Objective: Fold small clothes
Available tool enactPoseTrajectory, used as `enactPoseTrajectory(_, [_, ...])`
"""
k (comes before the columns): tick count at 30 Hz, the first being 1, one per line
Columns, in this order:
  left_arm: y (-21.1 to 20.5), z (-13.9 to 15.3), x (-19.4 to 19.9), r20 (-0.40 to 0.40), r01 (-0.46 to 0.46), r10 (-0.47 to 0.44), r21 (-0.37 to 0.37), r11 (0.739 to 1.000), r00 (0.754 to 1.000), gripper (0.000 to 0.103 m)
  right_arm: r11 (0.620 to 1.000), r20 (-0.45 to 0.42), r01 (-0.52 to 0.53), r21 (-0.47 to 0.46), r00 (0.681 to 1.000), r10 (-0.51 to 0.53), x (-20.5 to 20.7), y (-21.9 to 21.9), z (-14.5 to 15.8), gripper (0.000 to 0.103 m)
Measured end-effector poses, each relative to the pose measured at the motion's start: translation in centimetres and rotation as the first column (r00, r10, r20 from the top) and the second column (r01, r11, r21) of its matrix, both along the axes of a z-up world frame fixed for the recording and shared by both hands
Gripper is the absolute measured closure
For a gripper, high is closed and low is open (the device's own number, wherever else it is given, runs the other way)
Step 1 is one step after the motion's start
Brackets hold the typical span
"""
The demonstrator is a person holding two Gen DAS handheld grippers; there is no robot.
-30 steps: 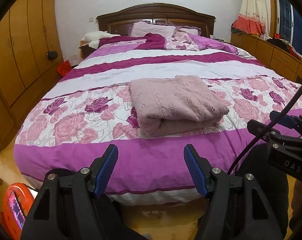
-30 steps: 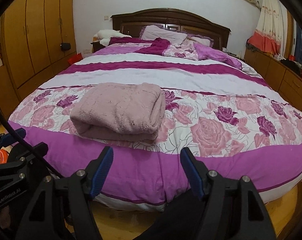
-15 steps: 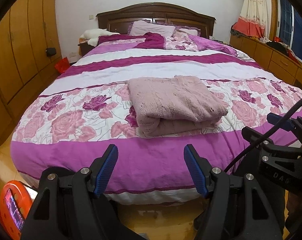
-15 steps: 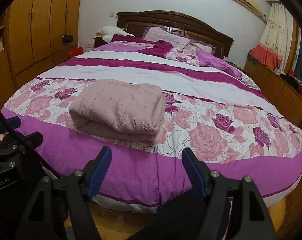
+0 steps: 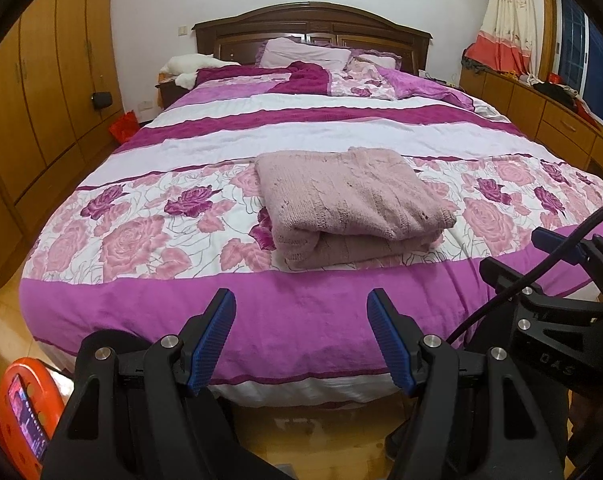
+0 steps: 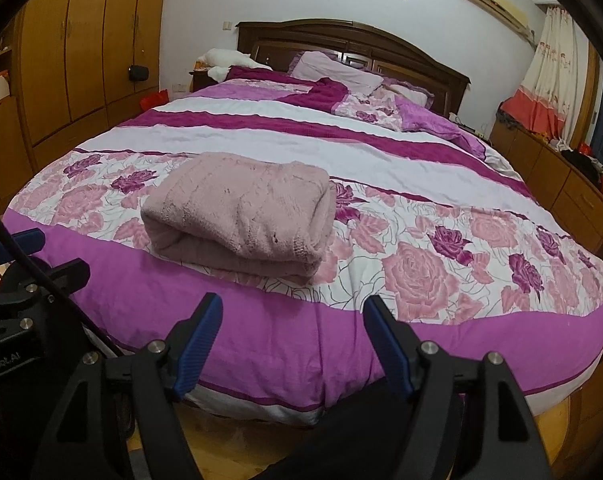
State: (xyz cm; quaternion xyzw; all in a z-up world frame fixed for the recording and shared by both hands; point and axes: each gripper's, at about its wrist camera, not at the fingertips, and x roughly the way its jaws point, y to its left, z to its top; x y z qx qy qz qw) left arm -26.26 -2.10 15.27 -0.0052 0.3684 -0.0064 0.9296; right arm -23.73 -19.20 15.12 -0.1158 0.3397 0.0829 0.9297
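Both grippers are held wide apart with nothing in them: left gripper (image 5: 301,336) and right gripper (image 6: 291,340) are kept back from the foot of the bed (image 5: 301,320). A pink knitted sweater (image 5: 349,208) is seen lying folded on the flowery bedcover, well apart from both. It looks soft and floppy (probably light), so it is best pinched at a thick folded edge.

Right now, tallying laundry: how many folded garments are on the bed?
1: a pink sweater near the bed's foot, left of centre. Others may hide among the bedding.
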Motion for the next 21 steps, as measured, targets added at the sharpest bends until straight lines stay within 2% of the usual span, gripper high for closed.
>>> enactPoseTrajectory(13, [-0.07,-0.21,-0.22,0.01,0.005,-0.005,-0.007,1.0,1.0,0.057,1.0,0.004,-0.006,-0.023,1.0,0.006,0.1,-0.15,-0.16,0.027])
enactPoseTrajectory(17, [-0.3,-0.33,-0.34,0.024,0.005,-0.005,0.014,1.0,1.0,0.057,1.0,0.003,0.005,-0.003,1.0,-0.005,0.2,-0.44,-0.39,0.027])
enactPoseTrajectory(21, [-0.02,-0.55,-0.07,0.015,0.007,-0.007,0.004,1.0,1.0,0.057,1.0,-0.009,0.005,-0.001,1.0,-0.005,0.28,-0.49,-0.81,0.027])
